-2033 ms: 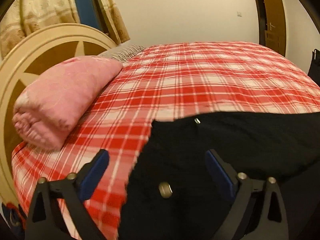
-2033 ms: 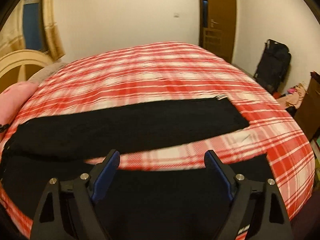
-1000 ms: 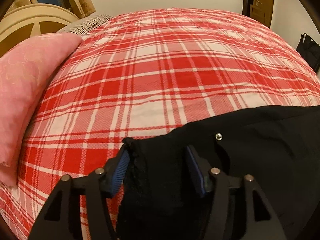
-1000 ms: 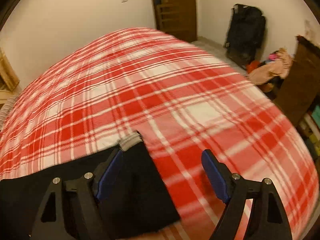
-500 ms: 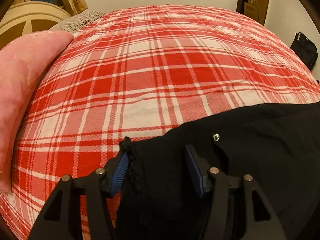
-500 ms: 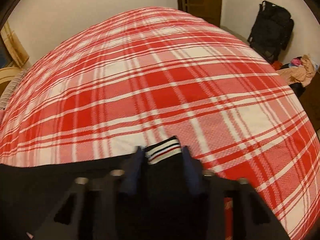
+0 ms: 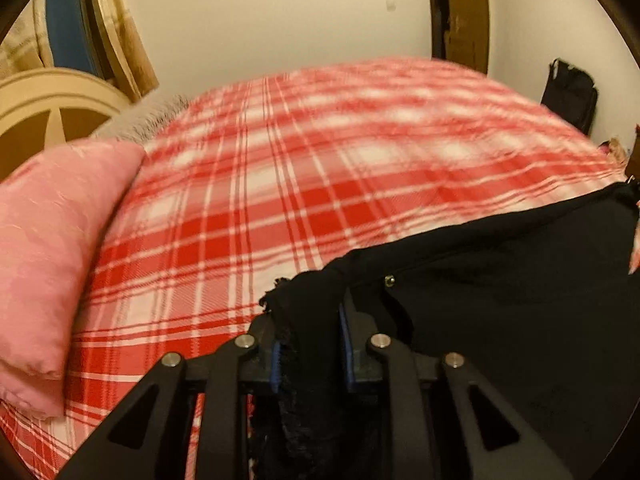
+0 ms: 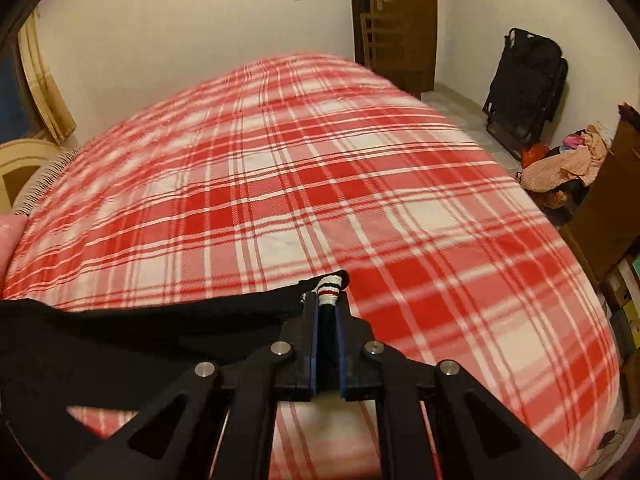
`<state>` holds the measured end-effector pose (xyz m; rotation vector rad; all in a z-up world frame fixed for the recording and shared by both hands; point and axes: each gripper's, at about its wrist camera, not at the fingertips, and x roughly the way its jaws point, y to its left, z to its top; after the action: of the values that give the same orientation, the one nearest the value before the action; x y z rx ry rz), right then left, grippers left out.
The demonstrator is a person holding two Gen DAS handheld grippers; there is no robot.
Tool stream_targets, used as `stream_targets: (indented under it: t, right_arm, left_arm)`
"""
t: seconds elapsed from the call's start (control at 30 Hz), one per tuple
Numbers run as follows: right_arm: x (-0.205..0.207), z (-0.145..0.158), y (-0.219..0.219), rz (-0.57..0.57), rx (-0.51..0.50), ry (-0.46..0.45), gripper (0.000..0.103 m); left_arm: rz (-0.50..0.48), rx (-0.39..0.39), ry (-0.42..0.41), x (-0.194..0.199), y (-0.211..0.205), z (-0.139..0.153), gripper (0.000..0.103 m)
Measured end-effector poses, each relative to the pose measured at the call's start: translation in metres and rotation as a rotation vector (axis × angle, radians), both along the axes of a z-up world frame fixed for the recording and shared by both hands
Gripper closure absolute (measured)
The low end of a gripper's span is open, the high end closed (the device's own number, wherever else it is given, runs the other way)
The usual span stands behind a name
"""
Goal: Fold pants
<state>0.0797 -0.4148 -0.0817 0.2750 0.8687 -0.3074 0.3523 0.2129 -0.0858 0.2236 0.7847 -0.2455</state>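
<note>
Black pants (image 7: pixel 500 300) lie along the near edge of a red-and-white plaid bed (image 7: pixel 320 180). In the left wrist view my left gripper (image 7: pixel 310 316) has its jaws closing, and the blue pads press on the bunched waistband corner, which is lifted off the sheet. A small metal stud (image 7: pixel 389 279) shows beside it. In the right wrist view my right gripper (image 8: pixel 327 308) is shut on the leg's end, where a white striped cuff (image 8: pixel 329 289) sticks out past the fingertips. The black leg (image 8: pixel 120 340) trails off to the left.
A pink pillow (image 7: pixel 48 260) and a cream headboard (image 7: pixel 40 100) sit at the bed's left end. Past the bed's right side stand a black bag (image 8: pixel 524 84), a heap of clothes (image 8: pixel 568 164), brown furniture (image 8: pixel 608 208) and a wooden door (image 8: pixel 400 20).
Both grippers have closed on the pants, left on the waistband corner, right on the striped cuff. Both have risen from the sheet, so more of the wall shows.
</note>
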Motion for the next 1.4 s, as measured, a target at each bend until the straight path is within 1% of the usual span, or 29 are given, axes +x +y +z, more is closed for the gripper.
stream_targets:
  t: [0.07,0.13,0.2,0.3,0.37,0.47,0.5,0.53,0.57,0.6,0.67,0.7,0.77,0.8,0.87,0.93,0.97,1.1,1.13,1.2,1.27,1.3,1.37,1.4]
  right_arm:
    - [-0.027,0.006,0.004,-0.006,-0.001,-0.015,0.096]
    - [-0.054,0.009,0.007,-0.015,0.006,-0.019,0.096]
    - [-0.078,0.006,0.008,-0.026,0.015,-0.01,0.096]
    - [-0.109,-0.008,0.01,-0.044,0.03,0.03,0.096]
    - [-0.124,-0.024,0.015,-0.045,0.026,0.079,0.096]
    - [-0.133,-0.043,0.023,-0.047,0.011,0.12,0.095]
    - [-0.136,-0.047,0.024,-0.047,0.006,0.127,0.09]
    - [-0.138,-0.048,0.027,-0.055,-0.027,0.136,0.084]
    - [-0.14,-0.043,0.035,-0.067,-0.091,0.147,0.067]
    - [-0.142,-0.035,0.044,-0.054,-0.113,0.142,0.053]
    - [-0.143,-0.012,0.071,0.016,-0.163,0.094,0.052]
    - [-0.14,0.002,0.093,0.064,-0.212,0.071,0.051]
    - [-0.125,0.019,0.144,0.195,-0.299,0.048,0.051]
    - [-0.115,0.024,0.181,0.293,-0.319,0.027,0.051]
    - [-0.097,0.018,0.236,0.436,-0.339,0.012,0.051]
    - [-0.08,0.003,0.293,0.577,-0.383,0.002,0.051]
    - [-0.072,-0.009,0.327,0.662,-0.404,0.005,0.051]
    - [-0.051,-0.046,0.402,0.833,-0.427,0.021,0.051]
    - [-0.045,-0.053,0.412,0.856,-0.443,0.025,0.051]
    - [-0.034,-0.069,0.431,0.89,-0.509,0.025,0.051]
    - [-0.026,-0.073,0.441,0.917,-0.509,0.028,0.051]
    - [-0.022,-0.073,0.444,0.921,-0.516,0.011,0.051]
    - [-0.01,-0.07,0.443,0.909,-0.518,0.016,0.052]
    - [-0.003,-0.067,0.44,0.895,-0.502,0.015,0.068]
  left_arm:
    - [-0.021,-0.03,-0.045,-0.02,0.003,0.015,0.08]
    - [-0.033,-0.047,-0.068,-0.036,0.005,0.021,0.08]
    - [-0.043,-0.069,-0.09,-0.055,0.009,0.026,0.08]
    - [-0.061,-0.111,-0.112,-0.087,0.017,0.028,0.08]
    - [-0.077,-0.134,-0.126,-0.113,0.023,0.024,0.08]
    - [-0.093,-0.131,-0.133,-0.141,0.028,0.013,0.08]
    - [-0.098,-0.132,-0.13,-0.149,0.03,0.006,0.08]
    - [-0.1,-0.134,-0.125,-0.156,0.031,-0.001,0.08]
    - [-0.096,-0.143,-0.114,-0.16,0.032,-0.009,0.08]
    - [-0.095,-0.152,-0.096,-0.163,0.034,-0.019,0.08]
    - [-0.091,-0.139,-0.074,-0.167,0.033,-0.037,0.08]
    - [-0.083,-0.148,-0.069,-0.169,0.034,-0.045,0.08]
    - [-0.068,-0.186,-0.076,-0.173,0.038,-0.048,0.08]
    - [-0.063,-0.205,-0.087,-0.175,0.04,-0.047,0.08]
    - [-0.062,-0.223,-0.104,-0.18,0.041,-0.044,0.08]
    - [-0.066,-0.231,-0.112,-0.182,0.04,-0.042,0.08]
    - [-0.066,-0.23,-0.115,-0.182,0.039,-0.041,0.08]
    - [-0.063,-0.249,-0.121,-0.183,0.04,-0.037,0.08]
    - [-0.063,-0.257,-0.122,-0.186,0.042,-0.037,0.08]
    - [-0.069,-0.264,-0.127,-0.188,0.043,-0.034,0.08]
    - [-0.071,-0.275,-0.13,-0.189,0.044,-0.031,0.08]
    - [-0.072,-0.282,-0.131,-0.189,0.045,-0.03,0.08]
    - [-0.078,-0.281,-0.138,-0.191,0.044,-0.027,0.08]
    - [-0.08,-0.28,-0.138,-0.19,0.044,-0.026,0.08]
